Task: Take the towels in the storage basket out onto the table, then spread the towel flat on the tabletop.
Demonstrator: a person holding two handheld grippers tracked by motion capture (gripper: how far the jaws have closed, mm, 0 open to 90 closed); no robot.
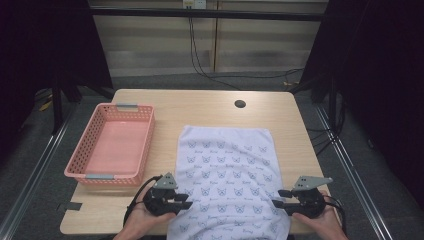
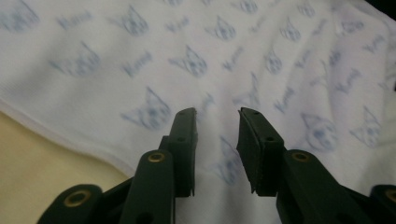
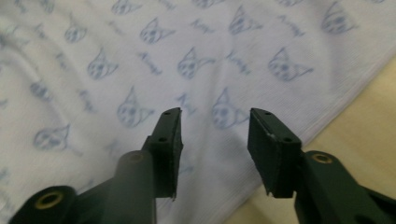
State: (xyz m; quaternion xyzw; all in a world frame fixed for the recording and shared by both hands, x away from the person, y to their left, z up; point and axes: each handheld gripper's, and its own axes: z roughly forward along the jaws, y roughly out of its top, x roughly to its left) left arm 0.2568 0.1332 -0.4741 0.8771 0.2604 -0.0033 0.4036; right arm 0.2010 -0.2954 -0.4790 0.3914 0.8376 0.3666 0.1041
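Observation:
A white towel printed with small blue cat faces lies flat on the wooden table and hangs over its near edge. My left gripper sits at the towel's left edge near the front, open, its jaws over the cloth with nothing between them. My right gripper sits at the towel's right edge, also open over the cloth, a wide gap between its fingertips. A hand holds each gripper from below.
A pink perforated basket stands empty on the table's left side. A round cable hole sits near the far edge. Bare wood shows beside the towel's hem and at the left. Black cables run along the floor behind the table.

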